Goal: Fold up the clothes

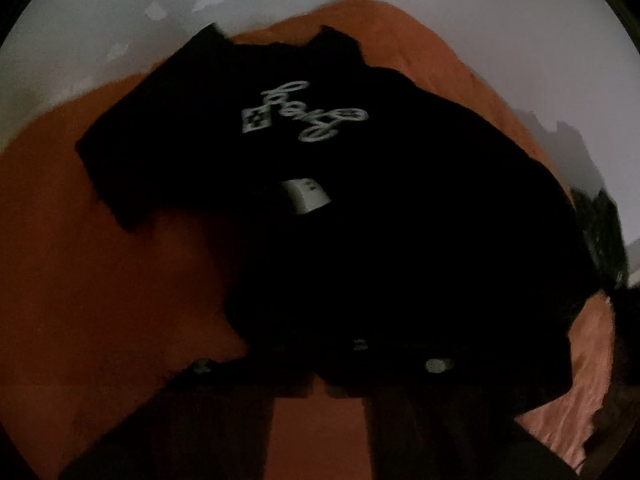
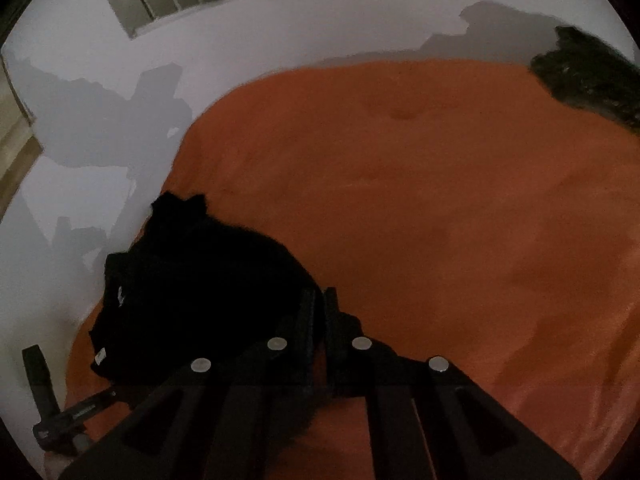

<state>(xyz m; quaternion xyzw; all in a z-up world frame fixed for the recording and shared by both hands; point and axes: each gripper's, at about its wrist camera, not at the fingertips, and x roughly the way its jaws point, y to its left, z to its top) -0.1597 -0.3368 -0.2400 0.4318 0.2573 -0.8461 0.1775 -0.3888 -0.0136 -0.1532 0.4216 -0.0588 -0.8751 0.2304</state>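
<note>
Left wrist view: your left gripper [image 1: 320, 376] sat low in frame, jaws pressed together, apparently pinching the near edge of the black T-shirt [image 1: 320, 220].
Shirt position: it lay on the orange bedspread [image 1: 100, 280], white script logo [image 1: 306, 112] facing up, reading upside down.
Right wrist view: your right gripper [image 2: 323, 320] had its jaws pressed together at the shirt's [image 2: 200, 292] edge.
Progress: the fold looked barely begun; the shirt was bunched, not squared.
Hard to see: dim light and blur hid both grips on the cloth.
</note>
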